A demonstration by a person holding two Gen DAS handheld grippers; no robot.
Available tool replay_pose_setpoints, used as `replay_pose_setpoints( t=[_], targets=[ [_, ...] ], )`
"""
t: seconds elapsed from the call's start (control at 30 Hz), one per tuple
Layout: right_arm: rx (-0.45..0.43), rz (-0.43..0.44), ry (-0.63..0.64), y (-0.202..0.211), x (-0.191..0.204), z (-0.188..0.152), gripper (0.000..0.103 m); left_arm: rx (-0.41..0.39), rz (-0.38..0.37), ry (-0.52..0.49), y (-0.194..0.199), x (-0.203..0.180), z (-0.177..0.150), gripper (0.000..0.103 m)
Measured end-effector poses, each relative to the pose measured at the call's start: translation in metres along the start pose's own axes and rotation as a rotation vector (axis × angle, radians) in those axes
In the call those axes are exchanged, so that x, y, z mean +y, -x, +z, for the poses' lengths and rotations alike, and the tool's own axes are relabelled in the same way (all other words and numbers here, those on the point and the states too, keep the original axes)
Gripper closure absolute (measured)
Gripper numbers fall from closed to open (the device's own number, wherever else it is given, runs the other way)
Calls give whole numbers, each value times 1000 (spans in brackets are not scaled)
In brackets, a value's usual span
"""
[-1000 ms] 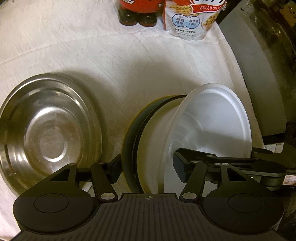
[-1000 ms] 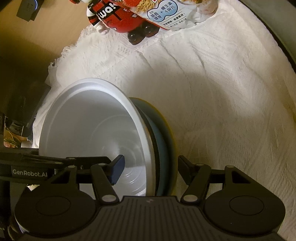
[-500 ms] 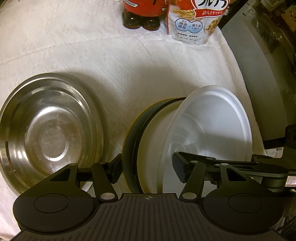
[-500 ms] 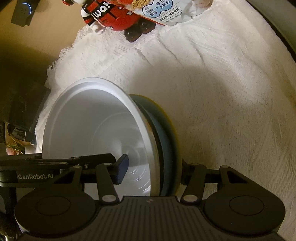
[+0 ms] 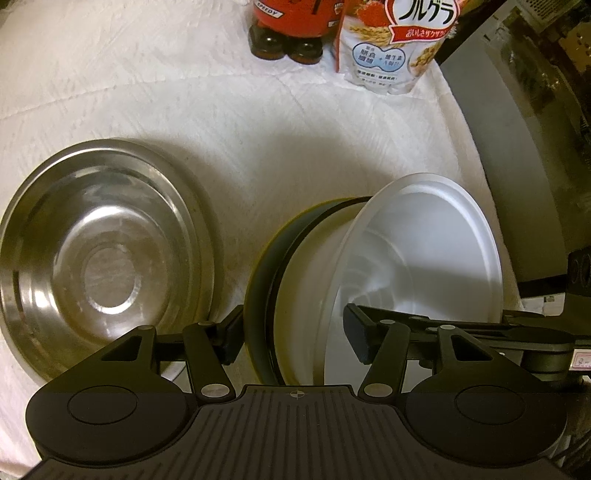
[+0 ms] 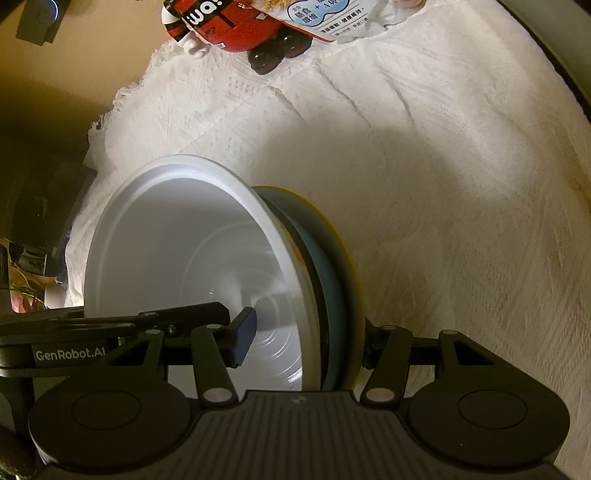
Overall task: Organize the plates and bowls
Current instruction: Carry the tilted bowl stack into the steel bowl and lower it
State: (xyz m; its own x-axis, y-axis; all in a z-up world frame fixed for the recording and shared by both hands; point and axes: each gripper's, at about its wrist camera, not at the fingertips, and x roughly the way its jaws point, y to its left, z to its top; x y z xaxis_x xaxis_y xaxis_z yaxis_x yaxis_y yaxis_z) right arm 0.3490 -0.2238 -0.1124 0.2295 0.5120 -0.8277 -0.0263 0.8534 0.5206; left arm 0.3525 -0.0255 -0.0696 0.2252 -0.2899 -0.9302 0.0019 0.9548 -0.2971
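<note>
Together, two handheld grippers straddle one stack of dishes near the front edge of a table draped in a white cloth [image 5: 258, 122]. The left gripper [image 5: 295, 332] has one finger outside the dark plate [image 5: 258, 295] and the other inside the white bowl [image 5: 424, 258], so its jaws span the stack; whether the pads press is hard to tell, since the inner pad seems to hang clear of the bowl's wall. The right gripper [image 6: 306, 338] takes the same stack from the other side, its blue pad inside the white bowl [image 6: 184, 240] and its other finger tucked behind the blue plate [image 6: 328, 280] and the yellow-rimmed one under it. Its jaws look narrowed onto the stack, though the outer pad is hidden, so a firm grip cannot be confirmed.

Holding it from both sides likely keeps the nested pile steady and level for a lift. A steel bowl [image 5: 99, 258] sits just beside it toward the left edge, apart from the stack, a probable partner for it. At the far edge stand a red toy [image 5: 291, 22] and a cereal bag [image 5: 391, 51].
</note>
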Motion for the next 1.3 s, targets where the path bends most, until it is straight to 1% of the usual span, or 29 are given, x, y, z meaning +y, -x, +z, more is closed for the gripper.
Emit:
replay_pose_setpoints(
  t=[0.13, 0.23, 0.4, 0.53, 0.63, 0.77, 0.9, 1.0, 1.03, 1.1, 1.13, 1.17, 1.2, 1.27, 1.3],
  targets=[
    [-5, -17, 13, 6, 7, 1, 47, -21, -20, -5, 13, 3, 0, 43],
    [-17, -30, 32, 15, 20, 3, 47, -47, -38, -9, 32, 8, 3, 43],
    [-55, -45, 110, 33, 61, 12, 47, -113, -55, -14, 73, 25, 8, 43],
    [-76, -39, 179, 36, 101, 20, 47, -167, -49, 1, 100, 53, 9, 43],
    [-66, -32, 211, 23, 130, 27, 47, -184, -36, 40, 107, 80, 6, 43],
    [-8, -16, 224, -10, 156, 32, 47, -170, -5, 97, 104, 115, 4, 43],
    [69, 7, 226, -47, 166, 35, 47, -136, 15, 151, 88, 141, 1, 43],
    [119, 5, 218, -73, 167, 38, 47, -103, 24, 190, 74, 156, -1, 43],
    [135, 3, 214, -81, 167, 39, 47, -98, 42, 189, 71, 157, -2, 43],
    [164, 0, 209, -92, 164, 39, 48, -119, 97, 153, 71, 155, -2, 44],
    [168, -3, 214, -96, 164, 39, 48, -133, 121, 128, 72, 153, -2, 45],
    [173, -4, 217, -99, 164, 40, 47, -148, 137, 102, 74, 150, 0, 49],
    [173, -7, 222, -101, 165, 41, 46, -160, 126, 86, 75, 148, 1, 53],
    [167, -29, 244, -105, 169, 43, 45, -163, 125, 87, 76, 148, 6, 54],
    [165, -43, 255, -107, 171, 44, 45, -164, 123, 94, 75, 150, 7, 56]
  ],
)
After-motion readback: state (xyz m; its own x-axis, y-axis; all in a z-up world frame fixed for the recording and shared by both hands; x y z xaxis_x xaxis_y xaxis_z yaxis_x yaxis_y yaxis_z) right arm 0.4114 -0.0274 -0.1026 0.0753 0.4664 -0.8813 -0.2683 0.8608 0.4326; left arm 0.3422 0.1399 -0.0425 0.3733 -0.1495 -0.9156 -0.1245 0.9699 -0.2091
